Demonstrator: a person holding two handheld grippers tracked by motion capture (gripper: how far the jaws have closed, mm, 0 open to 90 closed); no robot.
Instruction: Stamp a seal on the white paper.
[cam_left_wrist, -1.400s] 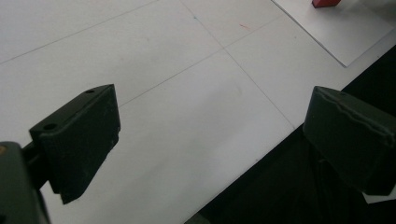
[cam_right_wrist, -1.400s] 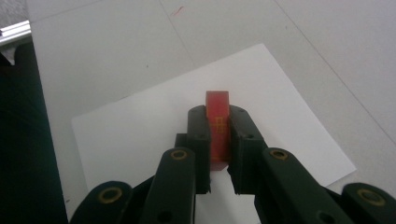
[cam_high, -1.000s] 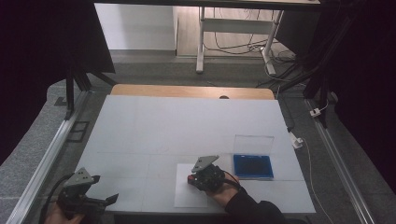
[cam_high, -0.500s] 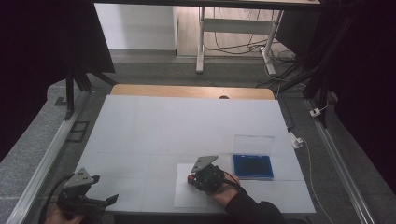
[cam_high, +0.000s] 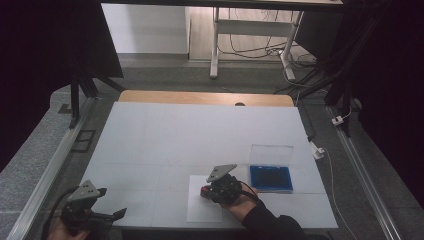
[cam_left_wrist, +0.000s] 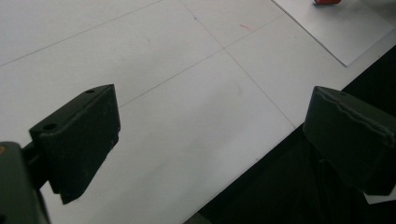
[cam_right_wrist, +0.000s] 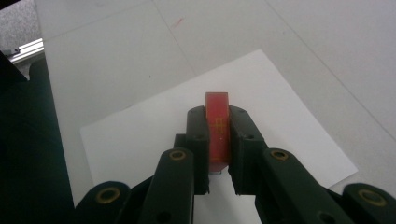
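A small red block (cam_right_wrist: 217, 126) is sitting squeezed between the two black jaws of the right tool (cam_right_wrist: 217, 140). The jaws are pressing on both of its flat sides, and the top of the block is poking out past the tips. In the high view the red block (cam_high: 205, 190) is peeking out at the 9 o'clock side of the right tool (cam_high: 220, 187).

The block is over a white sheet of paper (cam_right_wrist: 154, 126). That paper (cam_high: 202, 210) is lying flat on the white desk (cam_high: 200, 135), near the edge at 6 o'clock. I cannot tell if the block is touching the paper.

A hand in a dark sleeve (cam_high: 260, 220) is holding the right tool, coming in from 5 o'clock.

At 3 o'clock from the right tool, near it, a blue box (cam_high: 270, 177) is lying open with its clear lid (cam_high: 271, 154) standing up.

Far off at 8 o'clock, at the desk's corner, the left tool (cam_high: 107, 216) is staying well apart from the paper. Its jaws are spread wide with nothing between them, and the left tool (cam_left_wrist: 210, 140) is pointing over the desk edge.
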